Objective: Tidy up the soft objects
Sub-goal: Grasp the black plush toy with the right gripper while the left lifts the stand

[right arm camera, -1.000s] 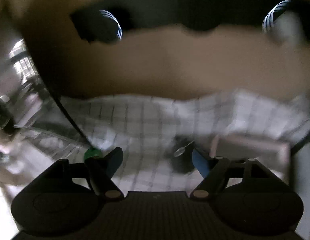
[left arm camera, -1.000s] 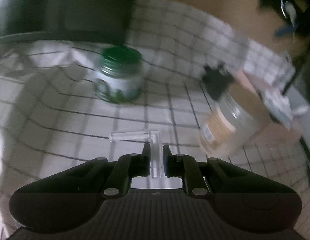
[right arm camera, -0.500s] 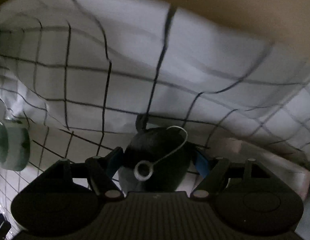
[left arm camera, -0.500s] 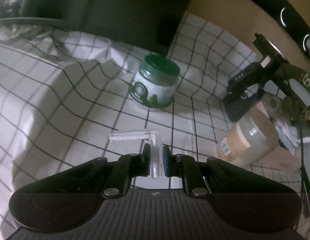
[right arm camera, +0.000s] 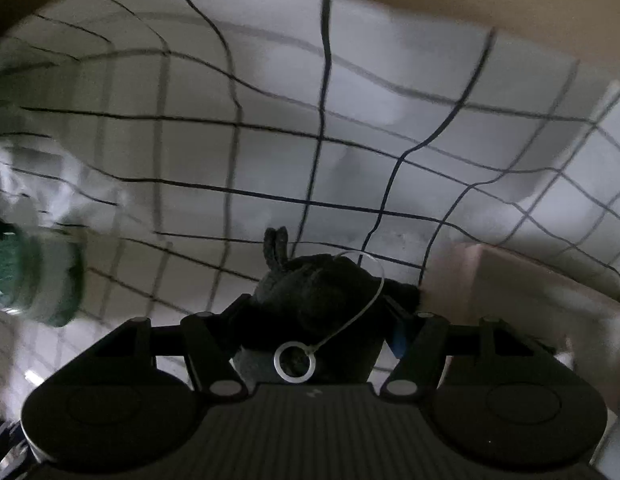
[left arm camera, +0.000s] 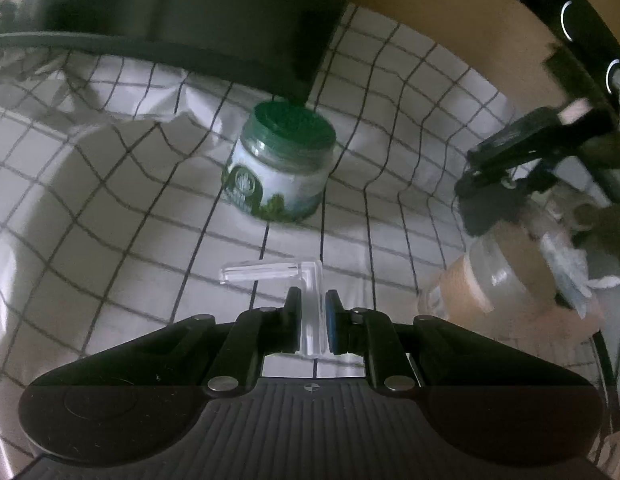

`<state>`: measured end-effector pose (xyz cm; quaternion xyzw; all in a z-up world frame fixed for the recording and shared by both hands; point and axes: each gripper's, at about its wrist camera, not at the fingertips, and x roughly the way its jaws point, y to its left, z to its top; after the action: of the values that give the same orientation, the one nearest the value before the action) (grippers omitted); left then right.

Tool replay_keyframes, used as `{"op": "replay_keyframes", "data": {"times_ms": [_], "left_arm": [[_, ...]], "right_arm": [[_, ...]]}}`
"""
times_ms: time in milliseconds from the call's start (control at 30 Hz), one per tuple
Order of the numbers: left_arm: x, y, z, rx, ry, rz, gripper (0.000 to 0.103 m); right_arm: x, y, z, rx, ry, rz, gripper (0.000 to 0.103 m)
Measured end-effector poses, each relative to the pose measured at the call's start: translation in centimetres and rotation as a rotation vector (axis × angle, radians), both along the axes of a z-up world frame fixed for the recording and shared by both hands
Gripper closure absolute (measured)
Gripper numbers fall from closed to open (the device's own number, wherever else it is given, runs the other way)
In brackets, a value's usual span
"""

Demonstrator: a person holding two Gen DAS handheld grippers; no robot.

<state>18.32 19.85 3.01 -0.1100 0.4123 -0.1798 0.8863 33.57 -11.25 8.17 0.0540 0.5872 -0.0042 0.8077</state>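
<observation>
My left gripper (left arm camera: 312, 316) is shut on a clear L-shaped plastic piece (left arm camera: 305, 280), held above the checked cloth (left arm camera: 129, 216). My right gripper (right arm camera: 314, 320) has its jaws around a black soft toy (right arm camera: 314, 296) with a white plastic loop tag (right arm camera: 293, 366); the toy fills the gap between the fingers and rests on the cloth. In the left wrist view the right gripper (left arm camera: 510, 160) shows at the right edge, blurred.
A green-lidded jar (left arm camera: 285, 168) stands on the cloth ahead of the left gripper; it shows blurred in the right wrist view (right arm camera: 33, 280). A clear jar with a tan label (left arm camera: 494, 280) and a pinkish box (right arm camera: 522, 300) lie right. A dark box (left arm camera: 189, 12) stands behind.
The right gripper came down onto the black toy and its jaws closed in around it. The left gripper swung a little and came nearer the green-lidded jar, still holding the clear piece.
</observation>
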Motion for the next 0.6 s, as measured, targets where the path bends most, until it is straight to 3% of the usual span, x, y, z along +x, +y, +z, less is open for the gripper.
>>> {"op": "replay_keyframes", "data": {"times_ms": [333, 500, 600], "left_arm": [[-0.2, -2.9, 10.3, 0.008, -0.265, -0.119, 0.088], [-1.0, -6.7, 13.7, -0.016, -0.346, -0.219, 0.088], [-1.5, -10.0, 14.4, -0.013, -0.372, -0.303, 0.088]], "right_arm": [[-10.6, -1.5, 17.0, 0.053, -0.466, 0.029, 0.037], [-16.7, -2.9, 21.0, -0.017, -0.655, 0.010, 0.037], [-19.7, -4.1, 21.8, -0.070, -0.697, -0.017, 0.037]]}}
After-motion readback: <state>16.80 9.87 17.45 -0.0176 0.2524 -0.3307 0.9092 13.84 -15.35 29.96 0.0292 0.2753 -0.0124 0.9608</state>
